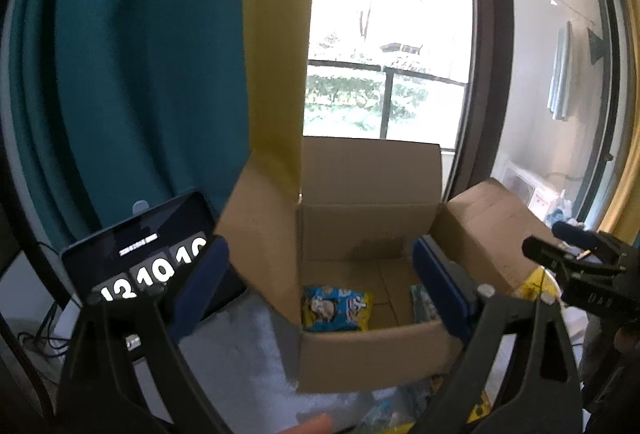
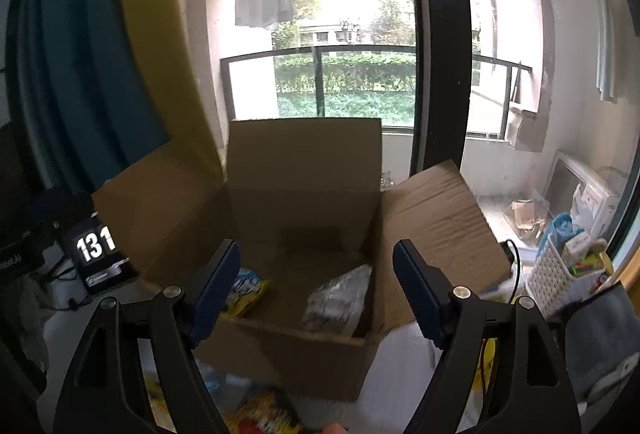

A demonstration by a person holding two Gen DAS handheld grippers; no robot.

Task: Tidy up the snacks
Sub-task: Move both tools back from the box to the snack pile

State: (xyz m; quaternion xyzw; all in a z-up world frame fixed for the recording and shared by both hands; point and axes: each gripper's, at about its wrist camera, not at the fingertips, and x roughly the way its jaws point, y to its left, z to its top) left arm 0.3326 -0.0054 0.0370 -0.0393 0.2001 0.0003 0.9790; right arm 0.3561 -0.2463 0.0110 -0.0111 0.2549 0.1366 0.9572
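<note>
An open cardboard box (image 1: 360, 358) (image 2: 304, 350) stands in front of both grippers with its flaps up. On its floor lie a blue and yellow snack bag (image 1: 336, 308) (image 2: 248, 290) at the left and a silvery packet (image 2: 340, 298) (image 1: 422, 304) at the right. My left gripper (image 1: 320, 266) hangs open before the box mouth, with nothing between its blue pads. My right gripper (image 2: 316, 262) is open too, level with the box's near rim and empty. More snack packets (image 2: 264, 414) (image 1: 400, 410) lie on the table below the box's front wall.
A tablet showing clock digits (image 1: 132, 266) (image 2: 96, 246) stands left of the box. A white basket (image 2: 560, 274) with small packets sits at the right. Teal and yellow curtains and a glass balcony door rise behind the box. A pale cloth (image 1: 240, 354) covers the table.
</note>
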